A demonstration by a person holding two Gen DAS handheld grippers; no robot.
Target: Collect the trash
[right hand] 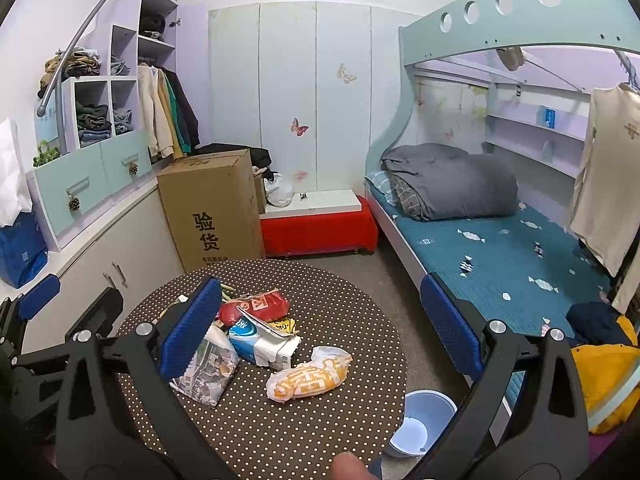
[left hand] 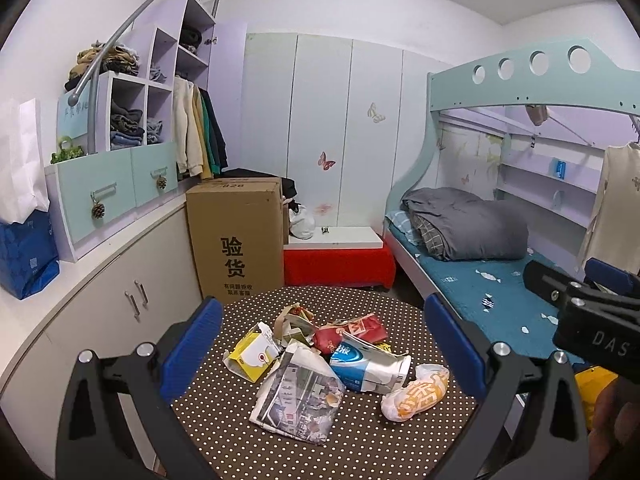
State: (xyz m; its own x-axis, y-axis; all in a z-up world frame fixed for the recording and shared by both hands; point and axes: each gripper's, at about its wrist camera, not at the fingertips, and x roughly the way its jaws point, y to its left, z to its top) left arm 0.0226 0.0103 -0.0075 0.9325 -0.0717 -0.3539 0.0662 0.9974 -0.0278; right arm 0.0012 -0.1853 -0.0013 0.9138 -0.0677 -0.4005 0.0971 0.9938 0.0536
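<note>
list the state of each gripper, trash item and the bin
left gripper: open, empty
right gripper: open, empty
milk carton: crushed, lying down
newspaper: crumpled
red packet: lying flat
orange-print bag: scrunched
bin: upright on the floor

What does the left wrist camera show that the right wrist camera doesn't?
Only the left wrist view shows the yellow carton clearly. Only the right wrist view shows the blue bin on the floor beside the table. Both show the open left hand-held gripper, the open right hand-held gripper, the orange-printed bag and the newspaper.
</note>
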